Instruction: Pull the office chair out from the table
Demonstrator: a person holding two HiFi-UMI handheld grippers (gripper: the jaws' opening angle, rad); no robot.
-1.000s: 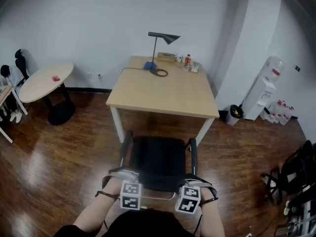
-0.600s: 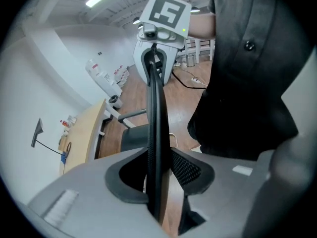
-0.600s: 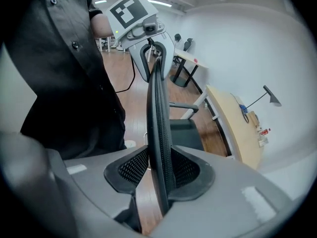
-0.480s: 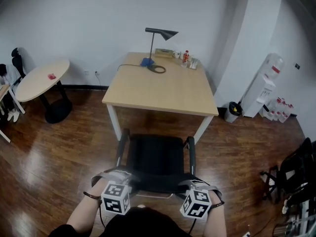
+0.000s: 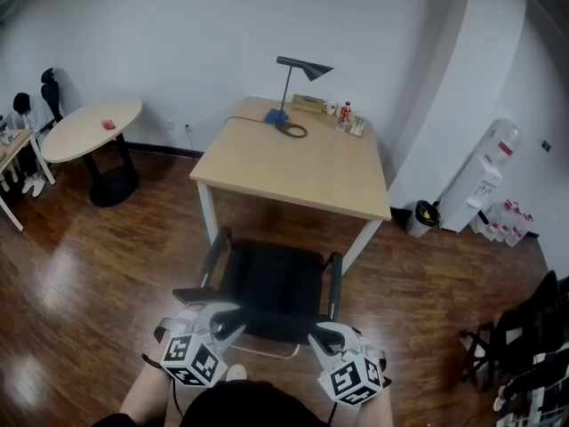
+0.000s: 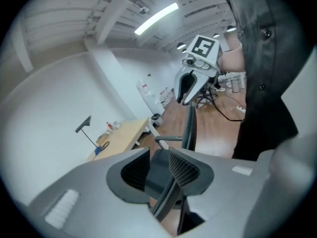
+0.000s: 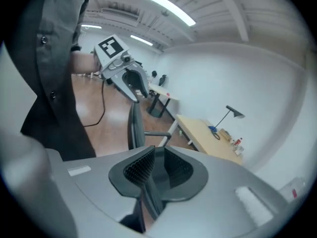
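Two grippers are hanging by the chair back (image 5: pixel 276 329), one near each end of it. The office chair (image 5: pixel 276 283) is standing on the wood floor (image 5: pixel 98 265), just at the near side of the tabletop (image 5: pixel 302 163). Its seat is facing the tabletop and its back is facing the person. I think the seat is already mostly out from under the tabletop.

The top edge of the chair back is running from side to side, from the left gripper (image 6: pixel 159 155) to the right gripper (image 7: pixel 159 155). It is lying just ahead of both sets of jaws and a bit below them. Both hands are looking about equally near to it.

Both sets of jaws have just been closing. The left jaws are standing apart. The thin edge of the chair back is showing in the gap, but the pads are not squeezing it. The right jaws are nearly together, leaving only a thin gap, and they do not seem to be pinching the edge either.

To pull more, both would need to be biting that edge and going straight back, away from the tabletop.
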